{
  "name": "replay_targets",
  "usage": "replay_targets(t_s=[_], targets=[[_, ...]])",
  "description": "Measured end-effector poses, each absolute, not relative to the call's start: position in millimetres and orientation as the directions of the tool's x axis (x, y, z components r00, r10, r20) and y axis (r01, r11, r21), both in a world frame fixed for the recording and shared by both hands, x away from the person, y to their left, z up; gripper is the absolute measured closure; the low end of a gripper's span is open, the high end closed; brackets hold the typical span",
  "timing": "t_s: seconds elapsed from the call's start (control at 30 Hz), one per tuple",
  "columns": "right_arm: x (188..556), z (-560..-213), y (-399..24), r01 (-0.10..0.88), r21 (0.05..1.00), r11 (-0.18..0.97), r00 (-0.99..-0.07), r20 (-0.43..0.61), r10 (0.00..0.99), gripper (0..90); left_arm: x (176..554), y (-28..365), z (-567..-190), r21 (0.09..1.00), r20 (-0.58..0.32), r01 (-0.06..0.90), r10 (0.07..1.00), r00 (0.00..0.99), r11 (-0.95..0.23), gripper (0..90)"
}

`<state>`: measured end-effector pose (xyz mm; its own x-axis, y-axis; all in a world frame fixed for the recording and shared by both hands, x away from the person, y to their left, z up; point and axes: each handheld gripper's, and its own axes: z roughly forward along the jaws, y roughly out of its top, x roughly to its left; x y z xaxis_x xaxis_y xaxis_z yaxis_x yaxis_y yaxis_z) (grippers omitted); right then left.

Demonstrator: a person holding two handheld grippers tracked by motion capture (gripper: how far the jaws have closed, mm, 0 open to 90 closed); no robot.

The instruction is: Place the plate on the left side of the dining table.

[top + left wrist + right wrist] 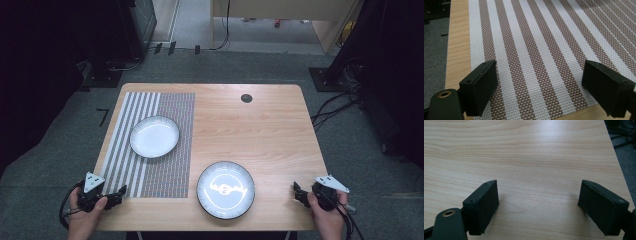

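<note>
roughly: both grippers sit at the table's (pixel 270 125) near edge, jaws spread, nothing between them. left gripper (pixel 118 195) hangs over the mat's (pixel 165 170) near left corner; right gripper (pixel 299 194) is by the right edge, over bare wood. dark-rim plate (pixel 225 189) lies between them near the front edge, white plate (pixel 154 136) on the mat farther back. left gripper view adds mat weave, floor past the table edge.

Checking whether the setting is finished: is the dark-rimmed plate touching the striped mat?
Apart. The high view shows bare wood between the dark-rimmed plate and the striped mat's right edge.
</note>
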<state>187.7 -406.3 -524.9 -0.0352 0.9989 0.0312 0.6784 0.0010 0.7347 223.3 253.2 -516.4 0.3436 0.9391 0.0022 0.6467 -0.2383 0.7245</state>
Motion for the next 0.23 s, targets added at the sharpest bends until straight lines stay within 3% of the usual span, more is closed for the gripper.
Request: replay_targets(t_s=[0.23], targets=[[188.3,-525.0,-405.7,0.683,0.730,0.007,-0.045,0.032,0.998,13.2,222.8,253.7,-517.1,0.730,0.002,0.641,0.938,0.346,-0.238,12.8]])
